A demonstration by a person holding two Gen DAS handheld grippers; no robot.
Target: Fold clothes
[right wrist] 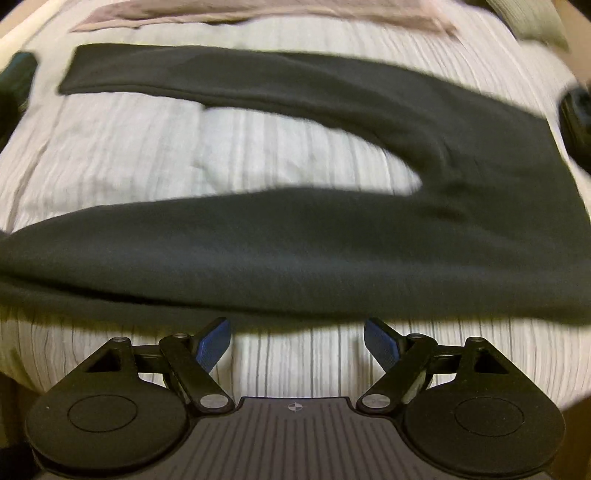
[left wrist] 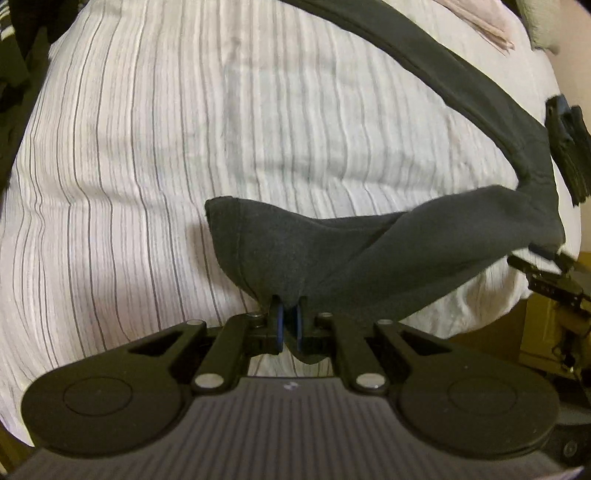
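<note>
Trousers [right wrist: 332, 236], dark, lie spread on the striped bedsheet [right wrist: 147, 155]. Your left gripper [left wrist: 290, 325] is clamped on one leg's hem, lifting it. Your right gripper [right wrist: 297, 343] hovers near the waist side, jaws apart. A thin pinch could slip, dropping the leg crooked.

On my left wrist view, the dark trousers [left wrist: 295, 254] look like a soft matt cloth with a fine fuzzy nap, and the bed sheet [left wrist: 147, 166] under them is a thin crinkled cloth, whitish with grey stripes, not shiny. The left gripper [left wrist: 289, 325] seems to be matt black plastic with small glossy metal pins, and its base is a ribbed dull plastic. On my right wrist view, the right gripper [right wrist: 297, 341] has blue pads [right wrist: 380, 343] with a fine rough texture, and near the far edge of the bed lies a pinkish cloth [right wrist: 258, 11], smooth and matt.
</note>
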